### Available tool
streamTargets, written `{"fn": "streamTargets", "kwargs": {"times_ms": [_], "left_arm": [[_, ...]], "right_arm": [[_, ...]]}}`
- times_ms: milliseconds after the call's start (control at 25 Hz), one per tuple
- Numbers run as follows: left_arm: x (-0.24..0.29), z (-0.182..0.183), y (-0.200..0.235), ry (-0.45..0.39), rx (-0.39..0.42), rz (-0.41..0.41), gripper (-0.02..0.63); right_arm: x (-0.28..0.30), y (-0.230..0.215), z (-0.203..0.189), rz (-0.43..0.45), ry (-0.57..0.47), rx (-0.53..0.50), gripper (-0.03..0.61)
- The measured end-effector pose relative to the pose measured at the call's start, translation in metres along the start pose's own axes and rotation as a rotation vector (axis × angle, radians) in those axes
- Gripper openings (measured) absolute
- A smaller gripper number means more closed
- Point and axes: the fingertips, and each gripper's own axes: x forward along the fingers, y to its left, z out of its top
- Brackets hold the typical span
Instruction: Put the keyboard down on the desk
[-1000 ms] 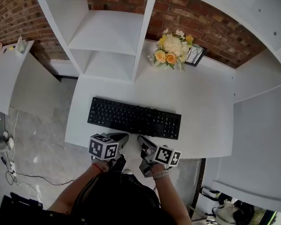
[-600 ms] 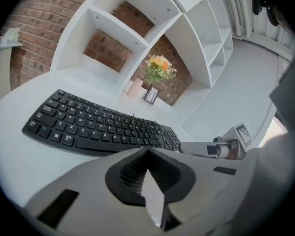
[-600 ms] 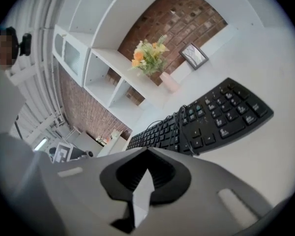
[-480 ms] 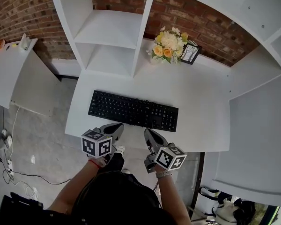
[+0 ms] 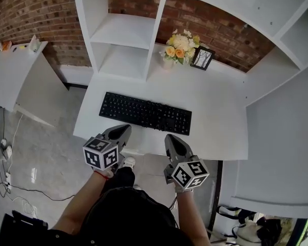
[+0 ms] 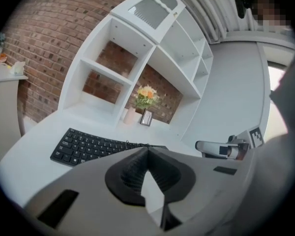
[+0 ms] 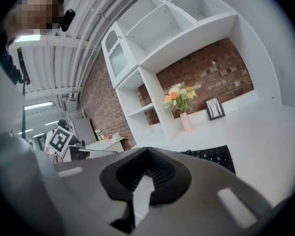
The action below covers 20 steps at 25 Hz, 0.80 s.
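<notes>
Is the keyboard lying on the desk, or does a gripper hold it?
On the desk. The keyboard lies flat on it; left gripper and right gripper are shut, empty, apart from it.

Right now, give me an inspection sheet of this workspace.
Surface: white desk, mostly bare.
Job's things: keyboard lies flat on the desk, touched by neither gripper.
Clutter: flowers and frame at the back of the desk.
Grippers: left gripper and right gripper both shut, empty, in front of the keyboard.
Cables: cords on the floor at left; none seen on the desk.
Surroundings: shelves, brick wall, side table at left.
</notes>
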Motion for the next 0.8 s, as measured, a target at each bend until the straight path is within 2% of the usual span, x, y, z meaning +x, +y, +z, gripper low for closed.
{"fn": "streamTargets", "kwargs": {"times_ms": [240,400,800], "left_arm": [[-0.030,0.022,-0.024,-0.106,0.100,0.026,-0.005],[-0.050,0.033,-0.042,-0.171,0.165,0.040,-0.005],[-0.092,0.044,-0.071,-0.275,0.205,0.063,-0.005]], "right_arm": [[-0.029,0.023,0.026,0.006,-0.071,-0.123,0.002],[-0.046,0.034,0.036,0.009,-0.111,-0.166,0.002],[-0.082,0.058,0.049,0.018,-0.184,-0.229,0.002]]}}
